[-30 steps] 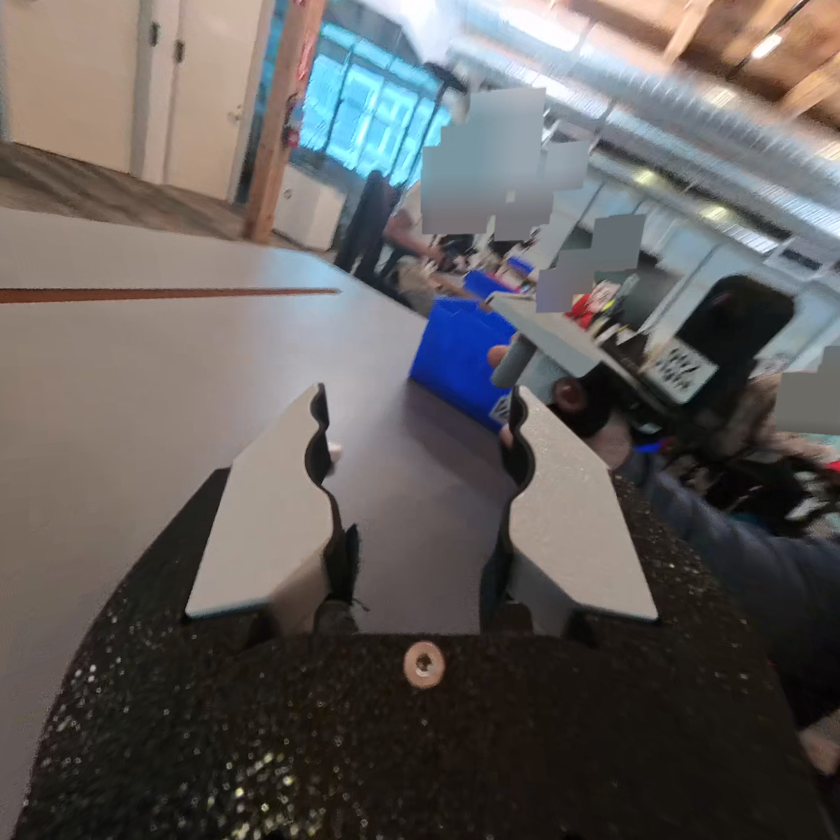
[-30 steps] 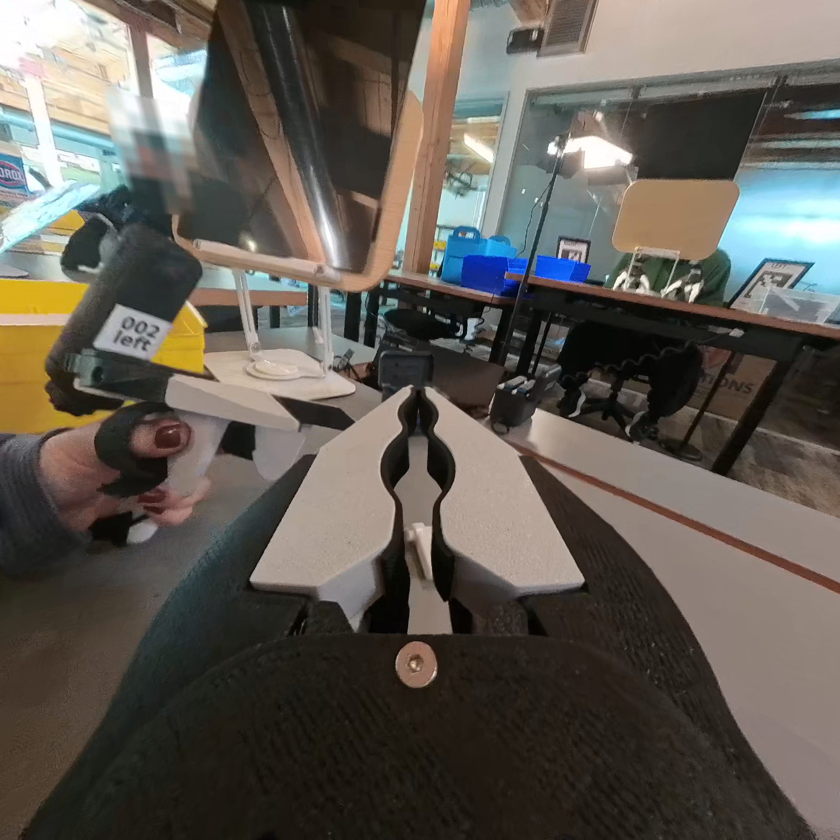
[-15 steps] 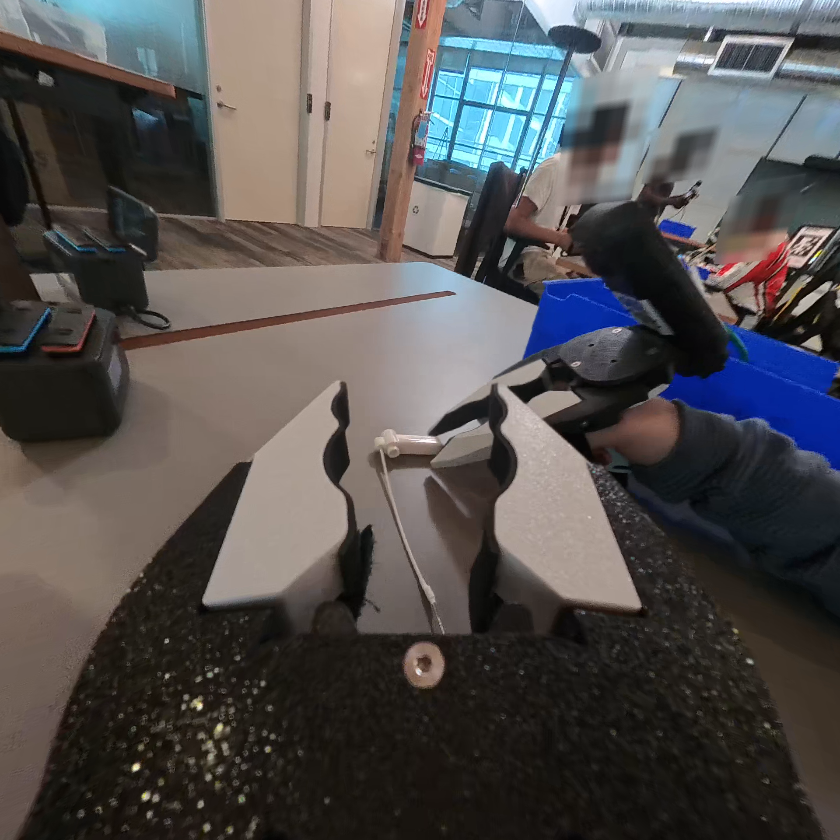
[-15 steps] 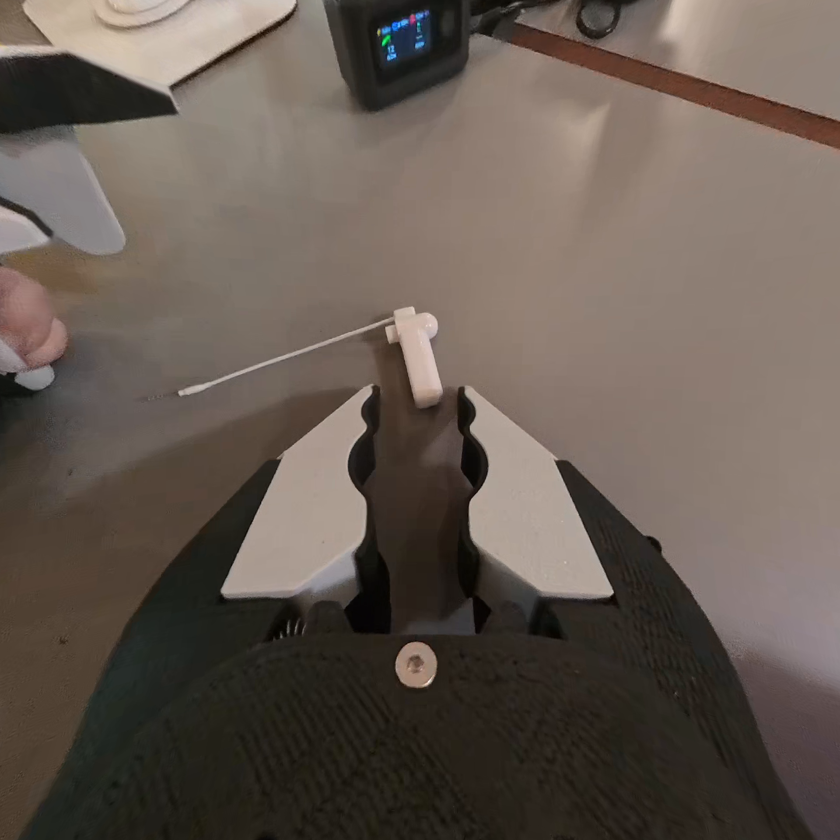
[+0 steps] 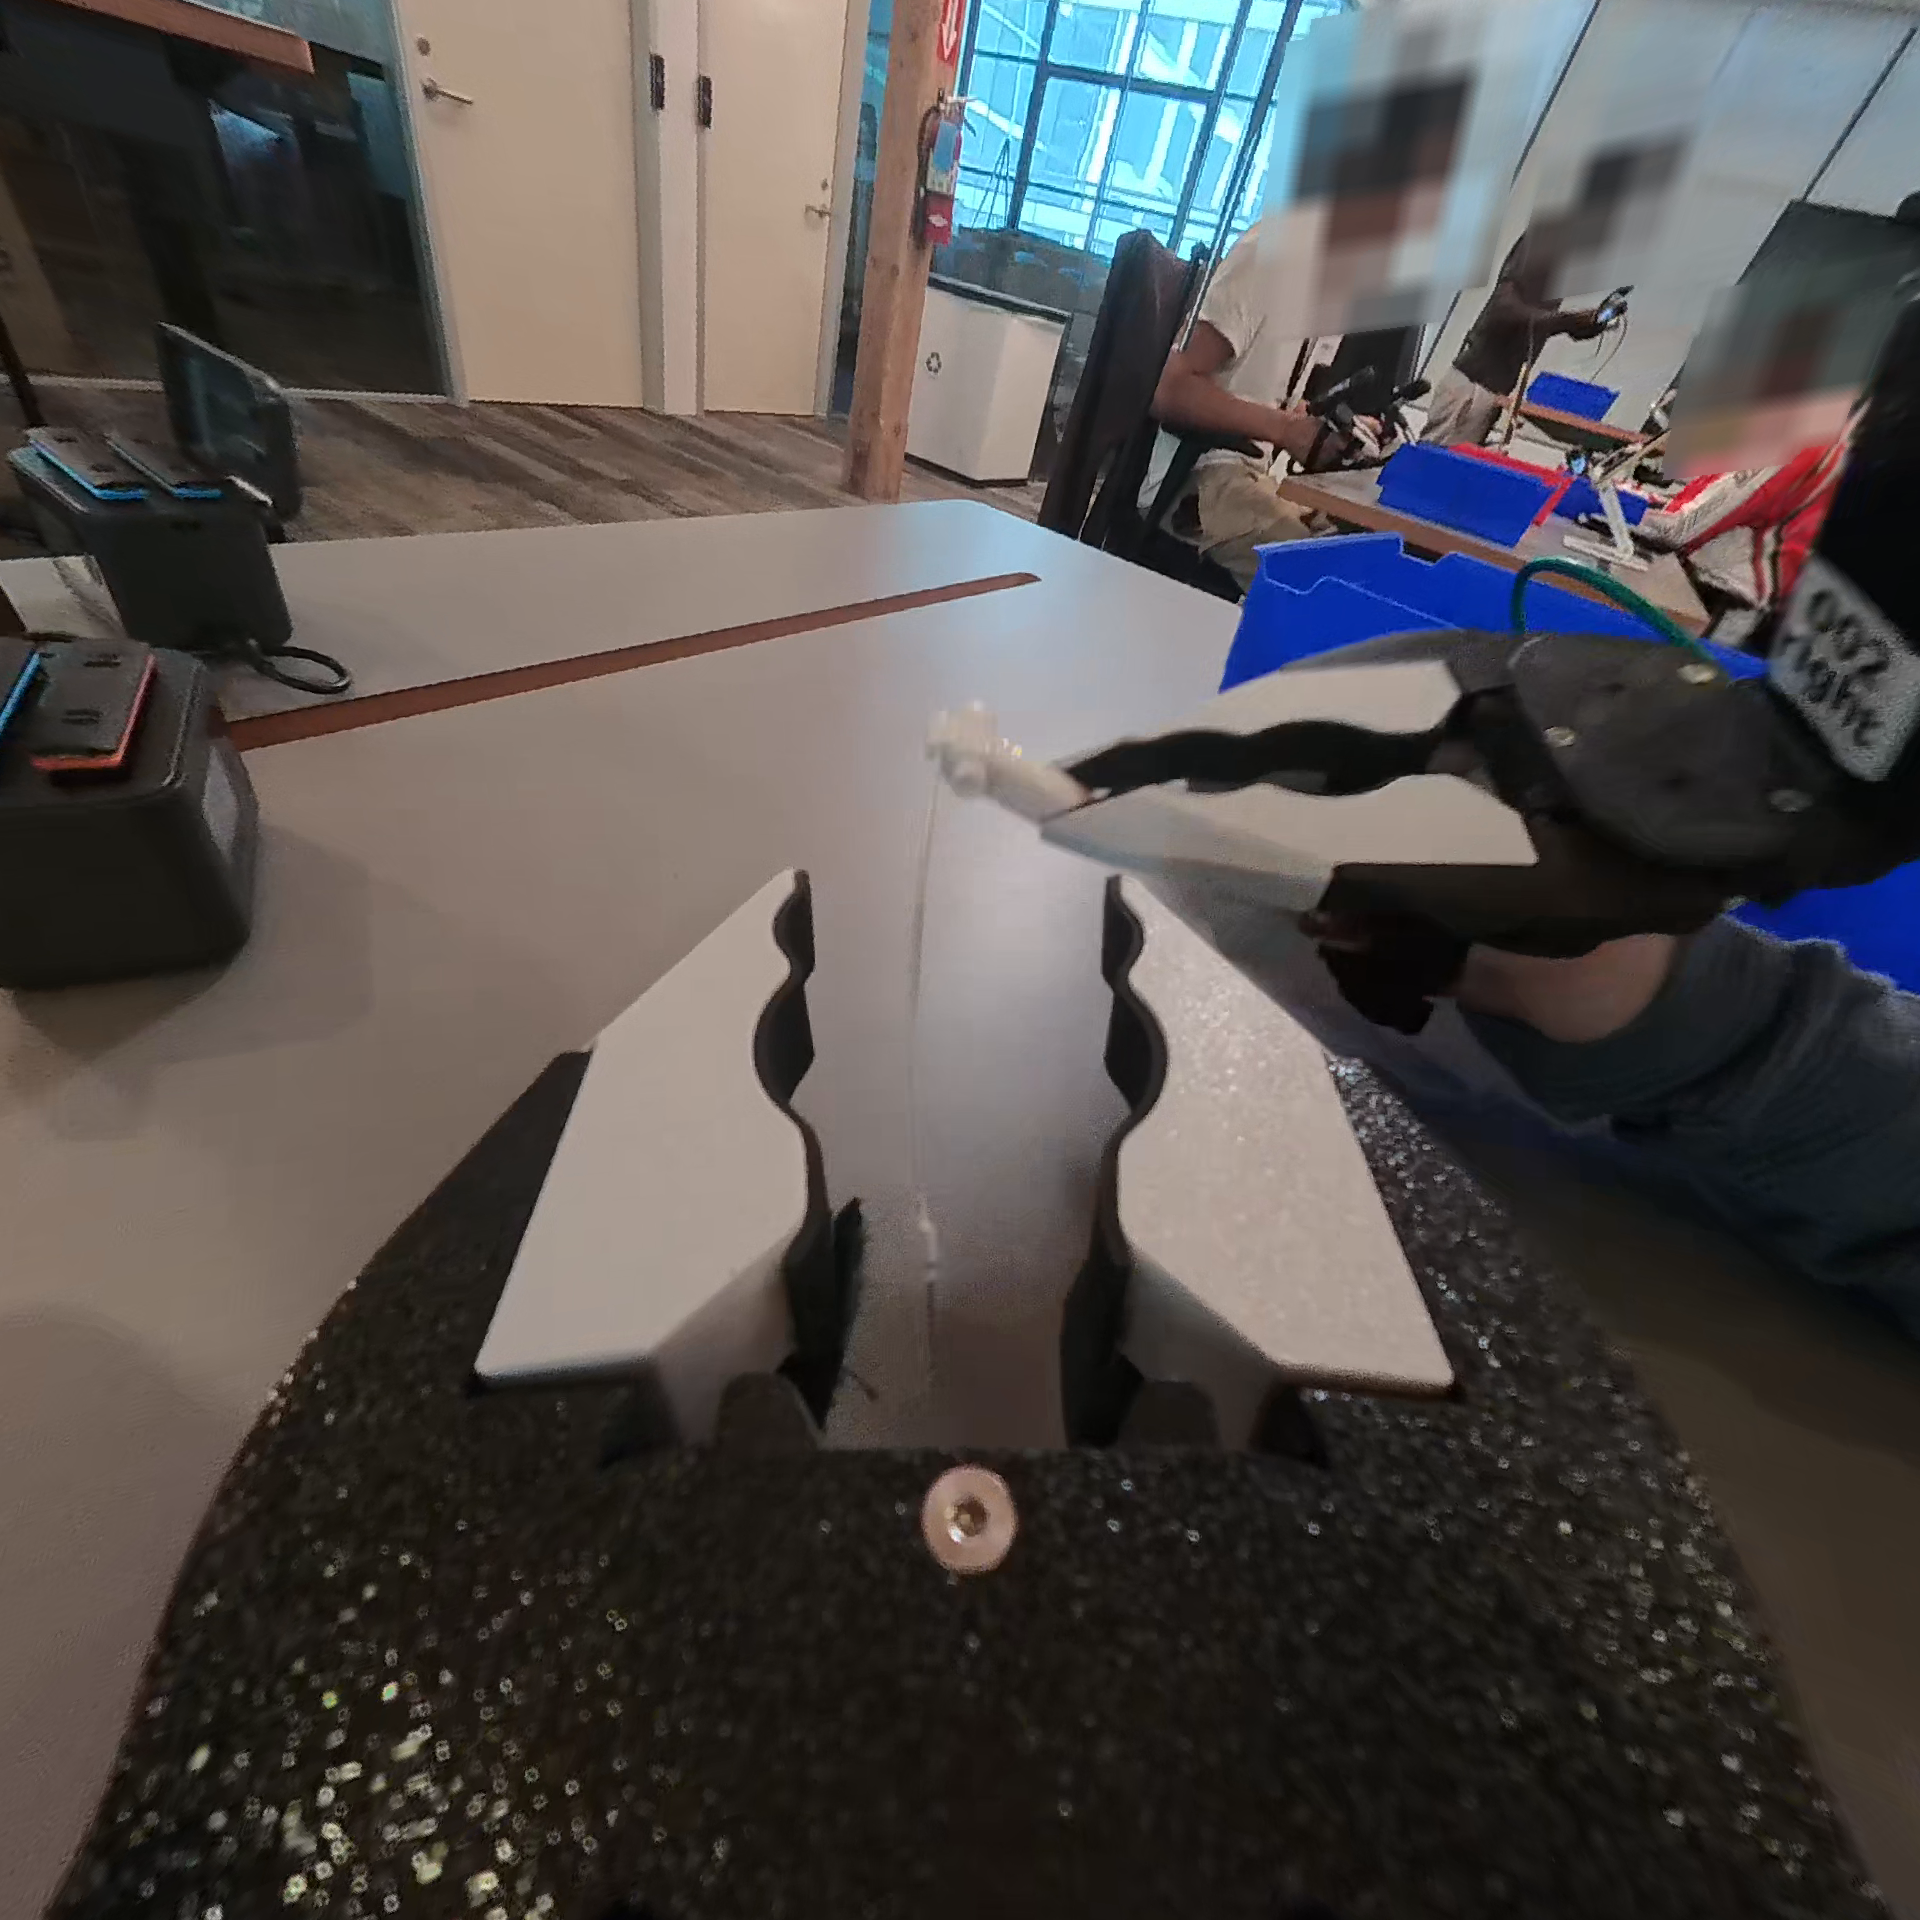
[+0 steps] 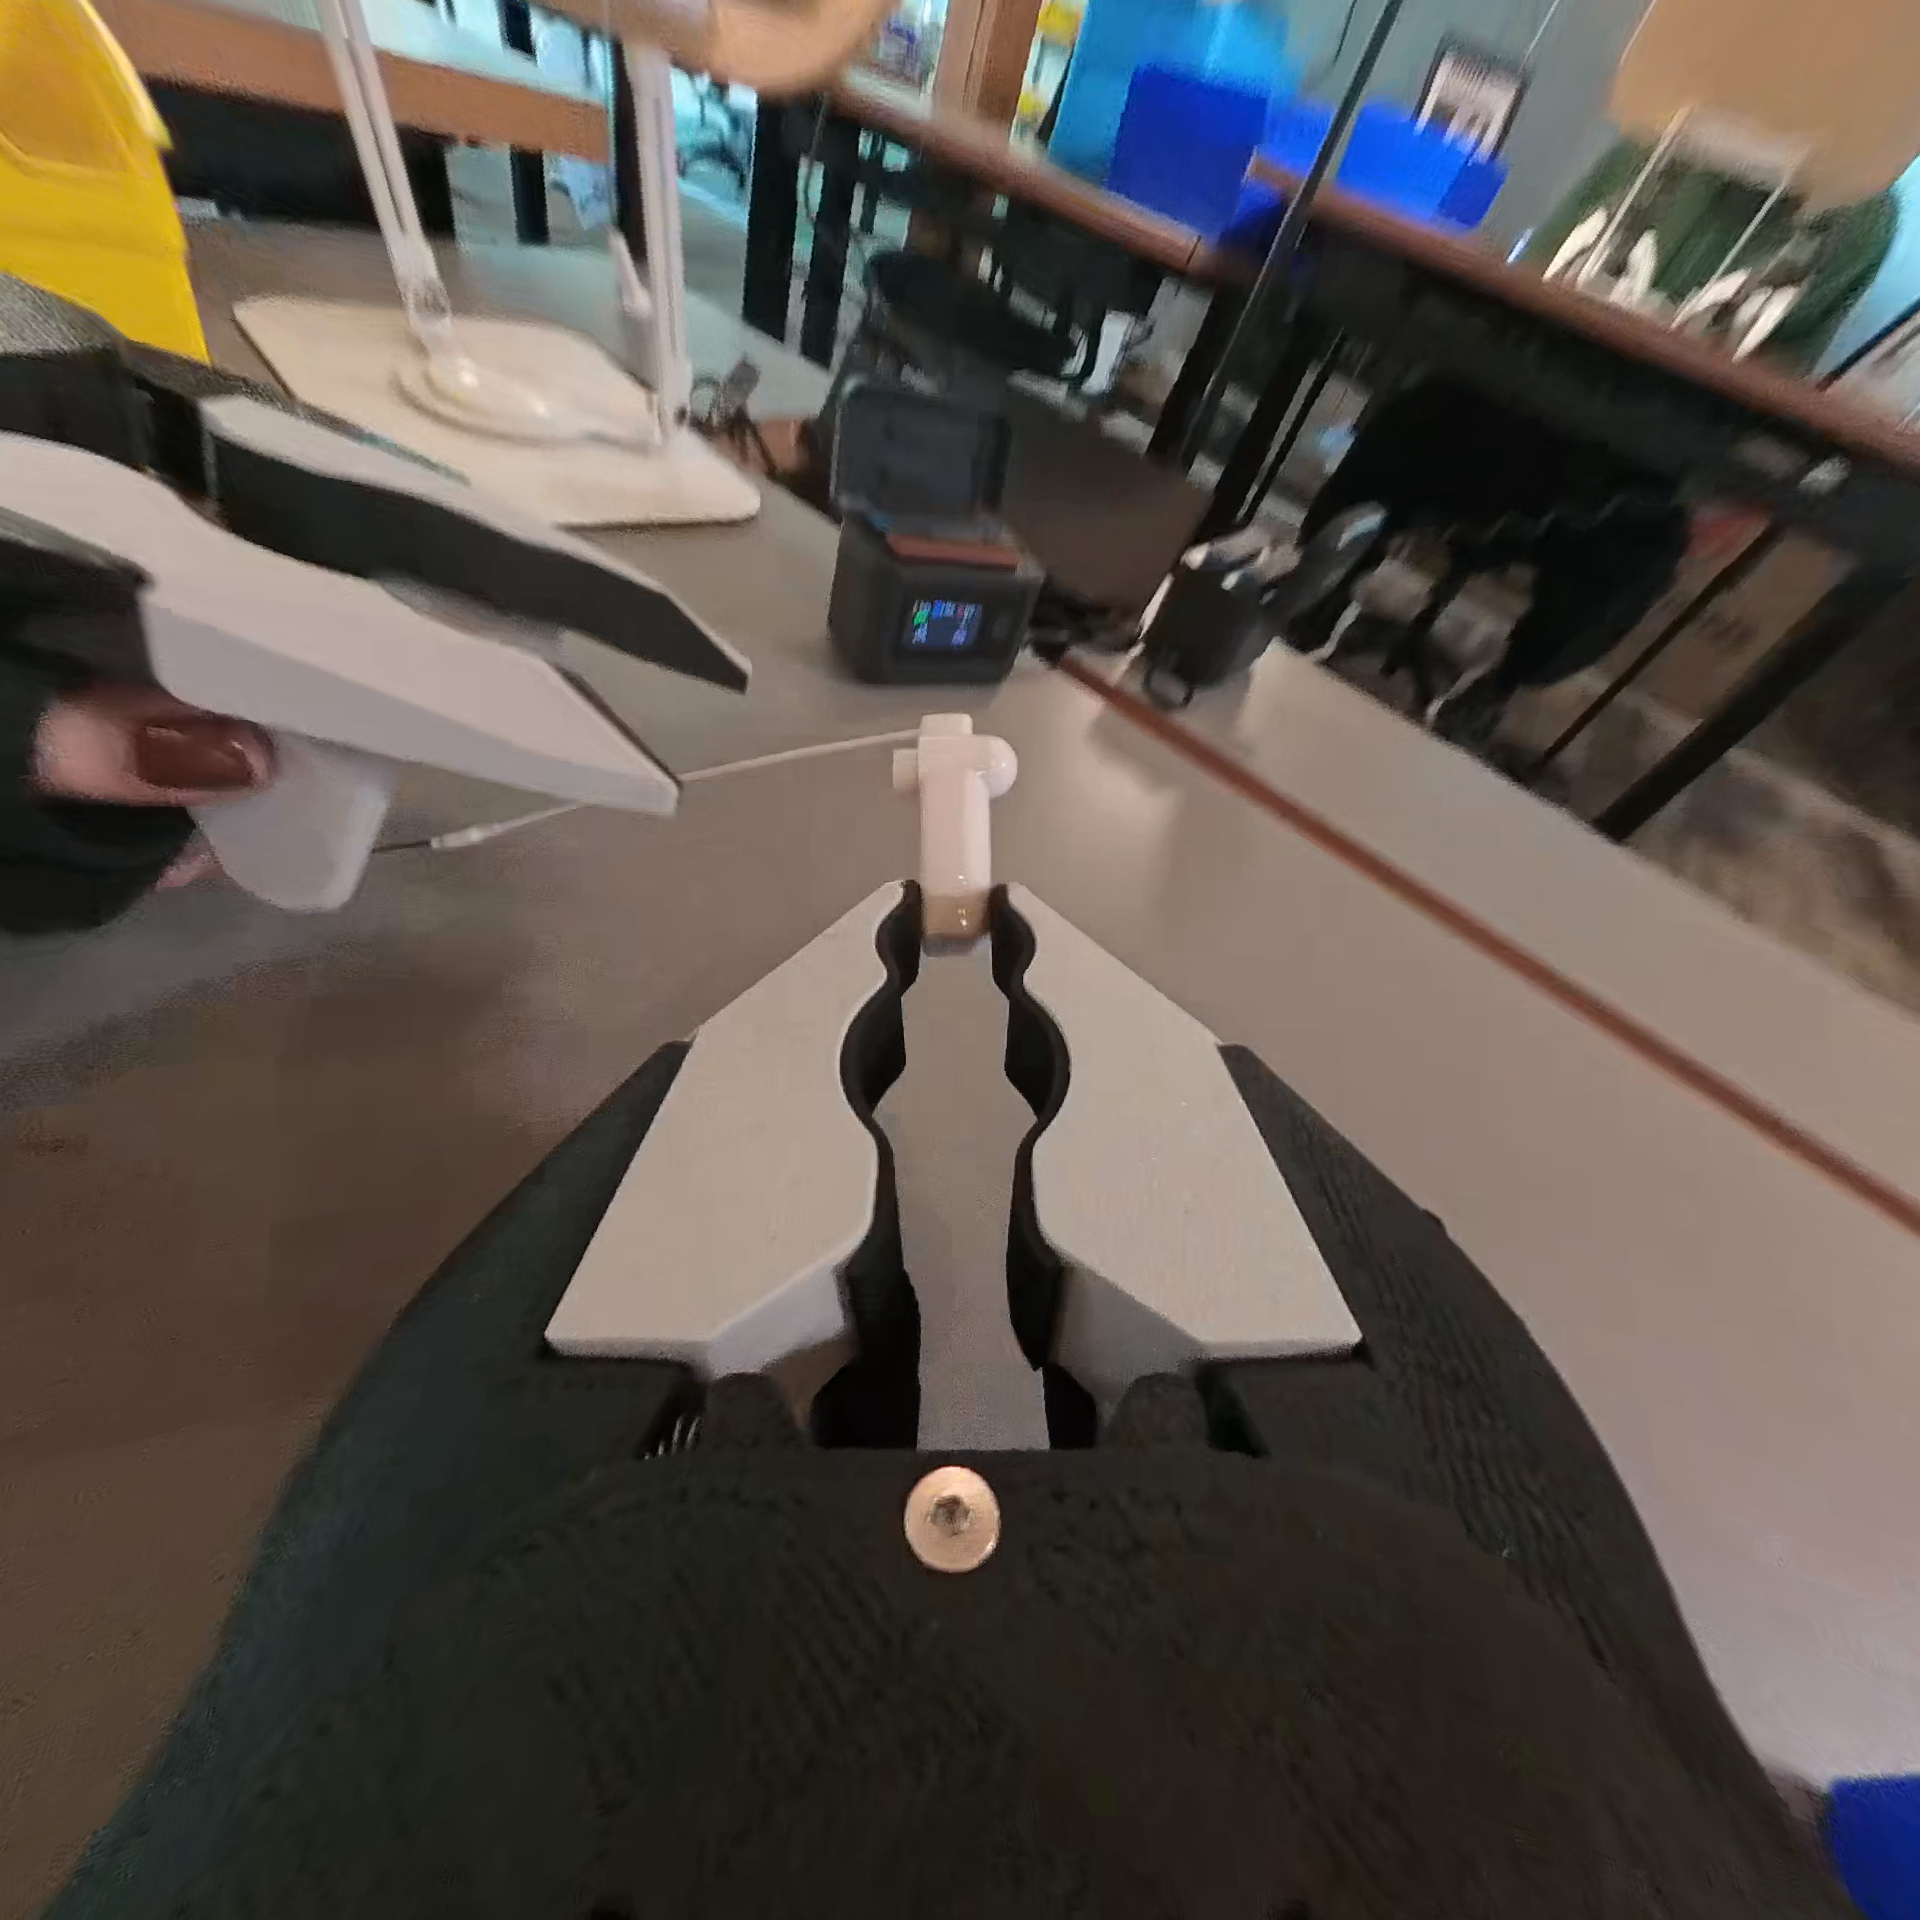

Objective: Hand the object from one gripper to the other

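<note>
A small white plastic tag [image 6: 954, 800] with a thin white cord [image 6: 790, 756] is pinched at its lower end by my right gripper [image 6: 954, 904], which is shut on it and holds it above the grey table [image 6: 1299, 1039]. The cord runs left to my left gripper [image 6: 707, 738]. In the left wrist view the tag [image 5: 971, 743] sticks out of the right gripper's tips [image 5: 1060, 790], and the cord [image 5: 920, 987] hangs down between the open fingers of my left gripper [image 5: 951, 894], which holds nothing.
A black charger box [image 5: 114, 831] sits at the table's left, also ahead in the right wrist view [image 6: 925, 603]. A blue bin [image 5: 1351, 592] stands behind the right gripper. A white stand base [image 6: 499, 416] and a yellow bin [image 6: 83, 187] are at the far left. Spacing between my two grippers at the tips: around 5 centimetres.
The right gripper has shut on the tag, which lay on the table, and lifted it. The cord now hangs between the left gripper's open fingers.
</note>
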The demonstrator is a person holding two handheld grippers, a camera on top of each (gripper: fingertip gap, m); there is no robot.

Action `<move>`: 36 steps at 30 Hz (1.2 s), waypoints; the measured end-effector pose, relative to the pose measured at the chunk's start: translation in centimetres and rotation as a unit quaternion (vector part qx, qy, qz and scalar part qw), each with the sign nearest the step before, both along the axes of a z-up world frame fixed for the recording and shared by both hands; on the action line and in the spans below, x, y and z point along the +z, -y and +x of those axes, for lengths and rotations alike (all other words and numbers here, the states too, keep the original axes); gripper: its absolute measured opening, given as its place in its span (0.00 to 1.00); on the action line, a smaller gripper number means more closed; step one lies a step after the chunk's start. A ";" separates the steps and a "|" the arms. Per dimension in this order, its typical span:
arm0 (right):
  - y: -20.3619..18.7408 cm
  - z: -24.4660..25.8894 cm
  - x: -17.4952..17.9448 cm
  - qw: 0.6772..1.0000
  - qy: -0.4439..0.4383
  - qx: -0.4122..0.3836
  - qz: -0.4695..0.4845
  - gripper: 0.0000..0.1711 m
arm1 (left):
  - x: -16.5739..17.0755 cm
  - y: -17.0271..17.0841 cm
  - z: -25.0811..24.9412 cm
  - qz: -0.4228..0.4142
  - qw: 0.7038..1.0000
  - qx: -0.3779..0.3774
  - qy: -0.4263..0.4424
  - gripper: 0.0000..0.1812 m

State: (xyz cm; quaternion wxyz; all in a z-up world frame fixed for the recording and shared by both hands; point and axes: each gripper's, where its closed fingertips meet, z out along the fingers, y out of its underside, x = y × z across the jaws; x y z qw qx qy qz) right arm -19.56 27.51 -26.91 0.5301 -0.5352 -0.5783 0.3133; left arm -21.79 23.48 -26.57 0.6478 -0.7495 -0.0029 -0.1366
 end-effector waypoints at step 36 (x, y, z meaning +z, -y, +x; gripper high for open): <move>9.3 2.7 6.1 0.935 -0.138 0.292 -0.146 0.17 | 8.1 5.9 5.7 0.233 0.935 -0.259 0.060 0.06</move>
